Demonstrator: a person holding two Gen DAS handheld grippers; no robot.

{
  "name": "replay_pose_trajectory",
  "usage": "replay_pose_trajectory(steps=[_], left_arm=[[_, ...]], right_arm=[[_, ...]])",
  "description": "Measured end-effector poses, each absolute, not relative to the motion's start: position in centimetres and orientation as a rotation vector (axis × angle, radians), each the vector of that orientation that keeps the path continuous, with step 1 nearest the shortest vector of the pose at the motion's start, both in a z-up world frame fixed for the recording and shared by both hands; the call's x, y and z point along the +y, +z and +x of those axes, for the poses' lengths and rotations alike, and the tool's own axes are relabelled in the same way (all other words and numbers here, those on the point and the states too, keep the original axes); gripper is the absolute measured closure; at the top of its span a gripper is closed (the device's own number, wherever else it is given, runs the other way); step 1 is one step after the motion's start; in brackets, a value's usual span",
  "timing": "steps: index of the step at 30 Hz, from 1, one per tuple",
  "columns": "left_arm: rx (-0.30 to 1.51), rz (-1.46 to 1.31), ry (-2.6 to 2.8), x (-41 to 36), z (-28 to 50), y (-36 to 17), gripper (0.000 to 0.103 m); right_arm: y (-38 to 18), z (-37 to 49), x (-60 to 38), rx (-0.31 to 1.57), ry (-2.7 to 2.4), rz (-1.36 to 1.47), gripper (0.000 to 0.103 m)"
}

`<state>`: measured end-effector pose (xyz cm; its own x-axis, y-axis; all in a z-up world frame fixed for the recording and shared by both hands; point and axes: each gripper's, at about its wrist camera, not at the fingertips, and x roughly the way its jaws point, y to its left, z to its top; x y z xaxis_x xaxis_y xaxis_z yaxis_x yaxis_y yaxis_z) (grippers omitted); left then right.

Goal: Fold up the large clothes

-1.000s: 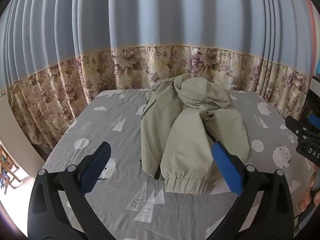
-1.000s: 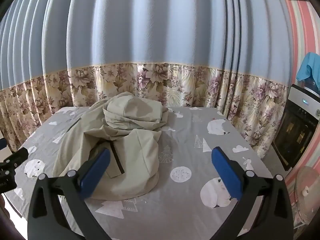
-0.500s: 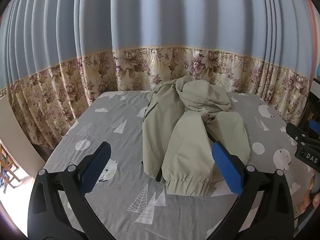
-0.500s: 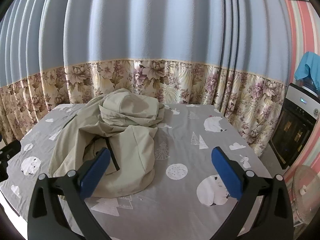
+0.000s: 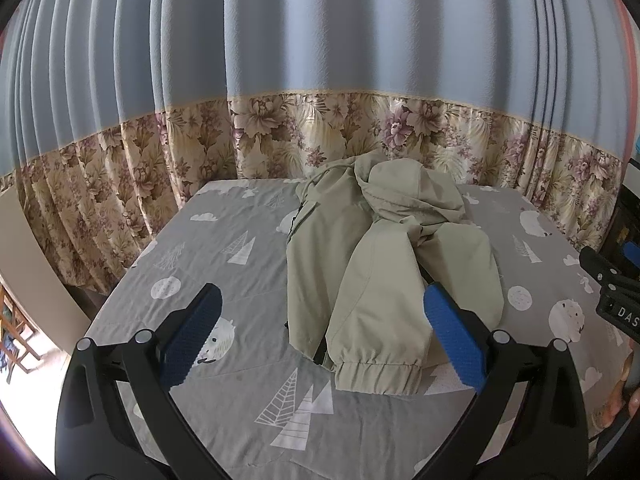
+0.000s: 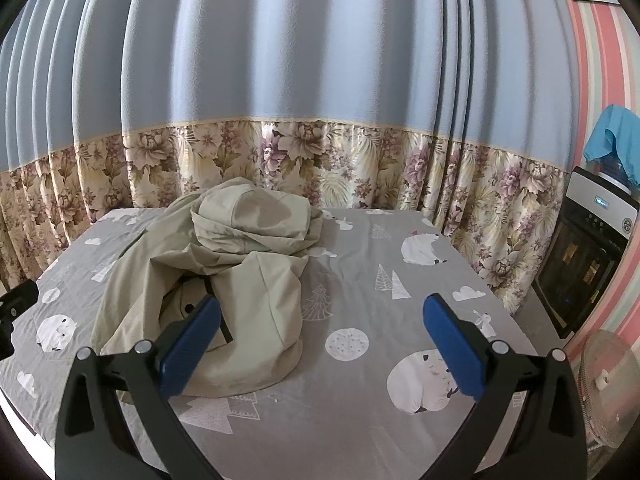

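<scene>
Toward the bed's [image 5: 224,240] far edge lay the crumpled khaki jacket [image 5: 384,256], untouched, while left gripper [image 5: 320,336] and right gripper [image 6: 320,336] hovered spread wide and empty, so folding seemingly awaited spreading it flat first.

Home bedroom: patterned bed [image 5: 248,360], floral curtains [image 6: 320,160].

Each gripper, left gripper [image 5: 320,336] and right gripper [image 6: 320,336], had two matte black angled arms with round silver pivot screws. The fingers [image 5: 192,334] carried blue textured pads. White lettering "DAS" marked the right gripper's black body in the left view.
</scene>
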<state>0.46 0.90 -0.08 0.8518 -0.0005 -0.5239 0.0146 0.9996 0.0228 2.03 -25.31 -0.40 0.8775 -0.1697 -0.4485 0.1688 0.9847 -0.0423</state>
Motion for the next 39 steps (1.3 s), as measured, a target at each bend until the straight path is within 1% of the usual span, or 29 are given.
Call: replay_pose_trajectory(steps=[39], left_arm=[[0.553,0.008,0.014,2.6,1.6,-0.2,0.003]], right_arm=[[-0.3,2.4,-25.8,0.466,-0.222,-0.001,0.002]])
